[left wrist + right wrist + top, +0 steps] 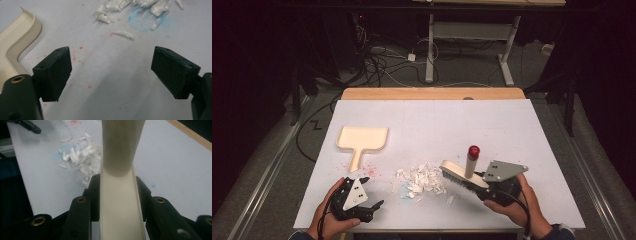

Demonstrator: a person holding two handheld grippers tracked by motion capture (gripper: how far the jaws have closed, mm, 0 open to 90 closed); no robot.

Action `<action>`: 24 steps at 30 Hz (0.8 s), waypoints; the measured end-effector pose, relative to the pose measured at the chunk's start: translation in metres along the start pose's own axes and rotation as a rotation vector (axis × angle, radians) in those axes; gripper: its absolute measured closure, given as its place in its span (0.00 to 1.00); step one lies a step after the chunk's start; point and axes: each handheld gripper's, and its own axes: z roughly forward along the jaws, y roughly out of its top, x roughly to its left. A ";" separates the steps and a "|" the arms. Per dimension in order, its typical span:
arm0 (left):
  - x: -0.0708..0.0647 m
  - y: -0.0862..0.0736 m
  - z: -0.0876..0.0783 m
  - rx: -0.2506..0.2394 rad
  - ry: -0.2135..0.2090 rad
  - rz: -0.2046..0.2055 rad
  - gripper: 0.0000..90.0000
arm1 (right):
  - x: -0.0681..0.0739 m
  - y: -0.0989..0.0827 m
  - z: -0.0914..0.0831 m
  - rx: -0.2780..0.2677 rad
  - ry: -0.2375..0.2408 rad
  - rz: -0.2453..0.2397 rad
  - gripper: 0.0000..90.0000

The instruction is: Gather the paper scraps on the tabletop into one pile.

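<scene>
**White scraps wait left of the brush**

Cream brush (pixel 463 176), clamped in the right tool (pixel 492 187), lies just right of the paper scraps (pixel 422 181), long axis pointing at them. The left tool (pixel 362 200), wide open and empty, sits nearer the dustpan (pixel 361 139) on the bench (pixel 512 130).

Cream plastic, white scraps, matt board

The brush (pixel 463 174) shows smooth cream plastic with a glossy red cap; the dustpan (pixel 362 138) has the same satin cream plastic. Paper-like white scraps (pixel 421 179) lie crumpled on the matt white surface (pixel 512 130), which has a bare wood edge. The left gripper (pixel 111 71) pads look matt black.
</scene>
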 end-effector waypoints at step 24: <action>0.000 0.001 0.002 0.002 -0.007 0.005 0.18 | 0.020 -0.004 0.029 0.092 0.122 -0.068 0.75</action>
